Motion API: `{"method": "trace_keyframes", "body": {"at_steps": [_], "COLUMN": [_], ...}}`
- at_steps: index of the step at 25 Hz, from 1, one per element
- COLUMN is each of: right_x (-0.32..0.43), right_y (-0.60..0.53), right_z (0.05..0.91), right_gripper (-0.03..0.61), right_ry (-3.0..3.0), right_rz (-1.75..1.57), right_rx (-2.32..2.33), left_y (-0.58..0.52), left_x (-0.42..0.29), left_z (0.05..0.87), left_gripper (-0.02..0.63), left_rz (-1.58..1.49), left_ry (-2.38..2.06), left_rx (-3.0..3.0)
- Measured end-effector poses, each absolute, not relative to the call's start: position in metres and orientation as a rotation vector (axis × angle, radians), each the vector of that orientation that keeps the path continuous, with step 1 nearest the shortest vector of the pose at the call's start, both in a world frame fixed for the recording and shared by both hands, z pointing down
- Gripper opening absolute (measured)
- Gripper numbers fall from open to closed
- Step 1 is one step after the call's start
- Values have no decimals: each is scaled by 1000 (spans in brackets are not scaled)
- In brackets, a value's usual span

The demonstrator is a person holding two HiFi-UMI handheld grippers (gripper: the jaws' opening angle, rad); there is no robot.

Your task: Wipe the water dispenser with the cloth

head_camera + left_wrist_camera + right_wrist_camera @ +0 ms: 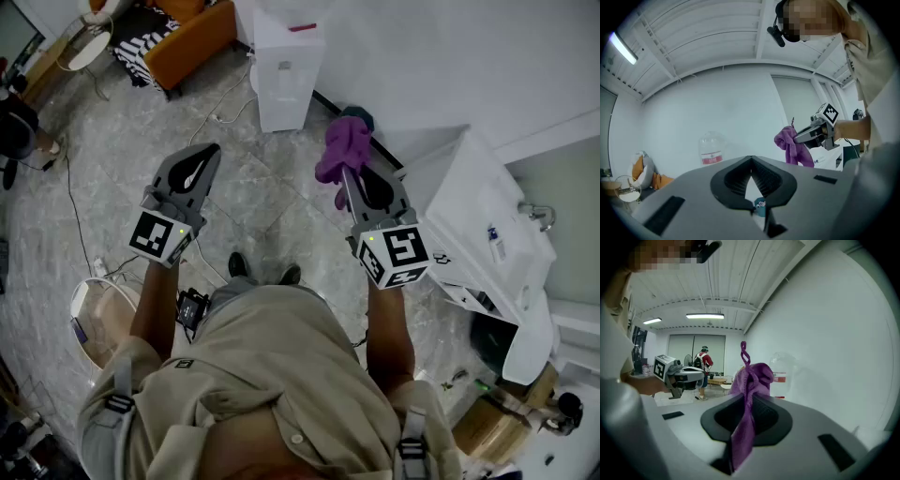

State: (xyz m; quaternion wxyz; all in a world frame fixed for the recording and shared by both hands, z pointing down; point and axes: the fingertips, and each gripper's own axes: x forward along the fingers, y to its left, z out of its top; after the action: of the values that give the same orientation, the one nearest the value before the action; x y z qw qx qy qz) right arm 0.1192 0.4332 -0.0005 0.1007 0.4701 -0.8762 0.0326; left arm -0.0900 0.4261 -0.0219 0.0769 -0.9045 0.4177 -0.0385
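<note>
The white water dispenser point(286, 80) stands on the floor against the wall, ahead of me and between the two grippers. Its clear bottle with a red label point(711, 149) shows in the left gripper view and again, faintly, as the bottle point(781, 372) in the right gripper view. A purple cloth point(344, 150) is bunched at the tip of my right gripper point(348, 176), which is shut on it. The cloth point(749, 380) hangs between that gripper's jaws point(747, 394). My left gripper point(210, 152) is held level beside it, shut and empty, tips touching point(751, 158). Both are short of the dispenser.
A large white appliance point(483, 234) stands close on my right. An orange sofa point(187, 37) and a round table point(89, 47) are at the back left. Cables point(75, 216) run over the grey floor. A white bin point(94, 314) sits by my left side. A person in red point(704, 363) stands far off.
</note>
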Motion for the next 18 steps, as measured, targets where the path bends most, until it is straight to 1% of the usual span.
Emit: {"method": "trace_keyframes", "body": {"at_steps": [18], "right_x": [162], "right_y": [432], "right_z": [14], "right_gripper": [58], "right_ry": [-2658], "right_rz": [141], "right_rx": [1334], "left_y": [439], "left_x": [-39], "left_z": [-12], "left_gripper": [16], "left_rz": [-169], "left_ry": [1305], "left_rx": [-2688]}}
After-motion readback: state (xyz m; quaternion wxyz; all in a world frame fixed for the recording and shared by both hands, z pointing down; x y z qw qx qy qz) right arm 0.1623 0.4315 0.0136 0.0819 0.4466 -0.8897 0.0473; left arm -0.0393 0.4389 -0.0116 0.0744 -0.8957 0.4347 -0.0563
